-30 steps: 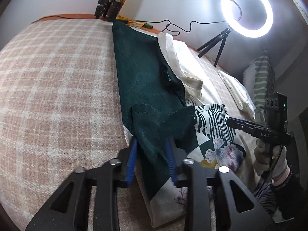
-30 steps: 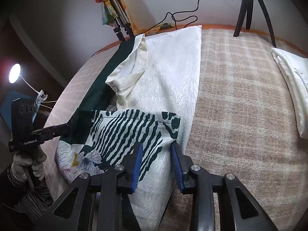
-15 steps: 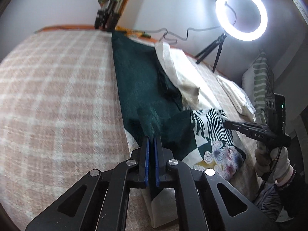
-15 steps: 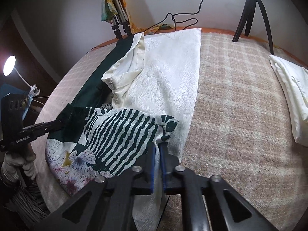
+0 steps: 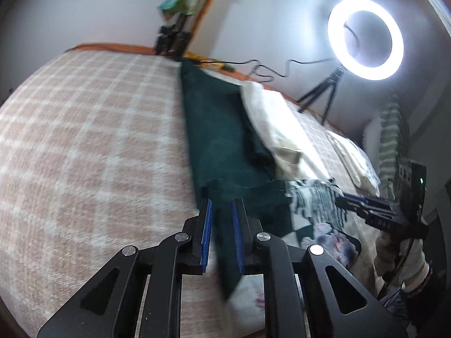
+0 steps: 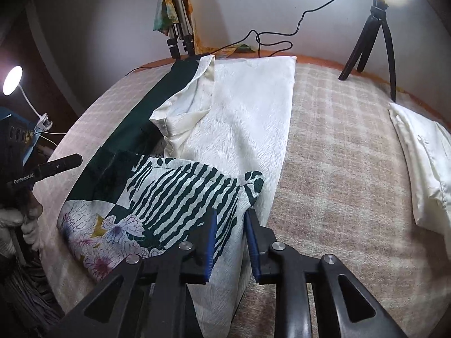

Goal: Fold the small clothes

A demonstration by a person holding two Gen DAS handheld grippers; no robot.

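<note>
A long garment lies on the checked blanket (image 5: 84, 146), dark green on its left side (image 5: 214, 129) and cream white on its right (image 6: 248, 118). Its near end is folded back, showing a zebra-stripe and floral print (image 6: 174, 194). My left gripper (image 5: 221, 219) is open, its blue pads either side of the green folded edge. My right gripper (image 6: 231, 222) is open over the striped fold's right corner. Each gripper also shows in the other's view: the right one (image 5: 366, 205), the left one (image 6: 56, 166).
A folded cream cloth (image 6: 422, 163) lies at the bed's right side. A lit ring light (image 5: 365, 38) on a tripod stands at the far edge, with a black cable (image 6: 267, 39) and another tripod (image 6: 177, 33). A small lamp (image 6: 12, 80) glows at left.
Both grippers closed on the folded edge half a second ago and have now opened, releasing the cloth. The fold lies flatter, a little further up the garment.
</note>
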